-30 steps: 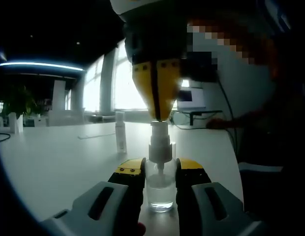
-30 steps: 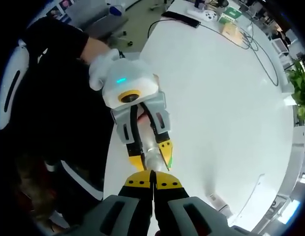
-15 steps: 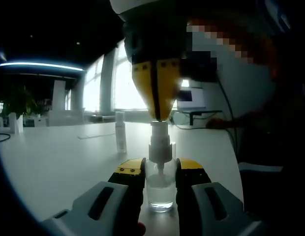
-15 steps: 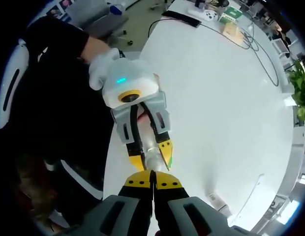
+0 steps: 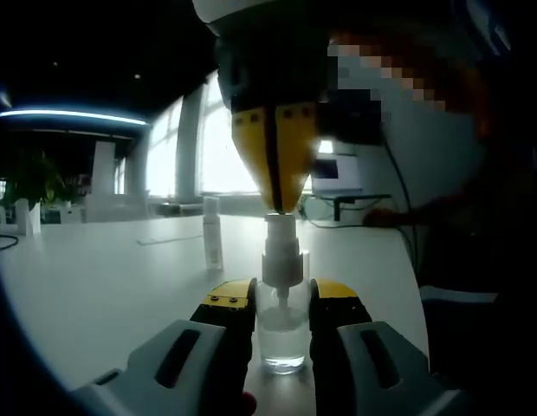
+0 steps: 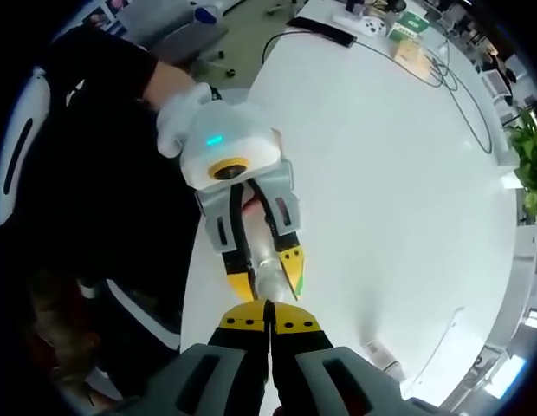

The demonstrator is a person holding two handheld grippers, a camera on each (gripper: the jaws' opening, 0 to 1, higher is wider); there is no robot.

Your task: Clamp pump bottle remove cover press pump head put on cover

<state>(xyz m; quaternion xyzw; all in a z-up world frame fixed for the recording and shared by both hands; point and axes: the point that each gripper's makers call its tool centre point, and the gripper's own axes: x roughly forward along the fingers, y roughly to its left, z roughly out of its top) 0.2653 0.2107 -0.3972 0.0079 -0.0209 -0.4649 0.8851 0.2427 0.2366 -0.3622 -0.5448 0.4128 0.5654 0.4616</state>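
pump bottle (image 5: 283,334) clamped, pump head (image 5: 281,227) pressed.

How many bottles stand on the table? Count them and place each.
2. The pump bottle stands clamped between the left gripper jaws at the table's near edge; a slim white bottle stands farther back, left of it. Others may be hidden.

Left gripper view sits low, almost level with the counter (image 5: 95,286), facing across it toward windows at 12 o'clock; very near the pump bottle (image 5: 282,325) between its own fingers. Right gripper view looks steeply down from above onto the same counter (image 6: 381,191), close over the left gripper (image 6: 267,267). Shared: bottle (image 6: 270,279), counter, and each gripper in the other's frame; the right gripper (image 5: 274,206) enters the left gripper view from 12 o'clock.
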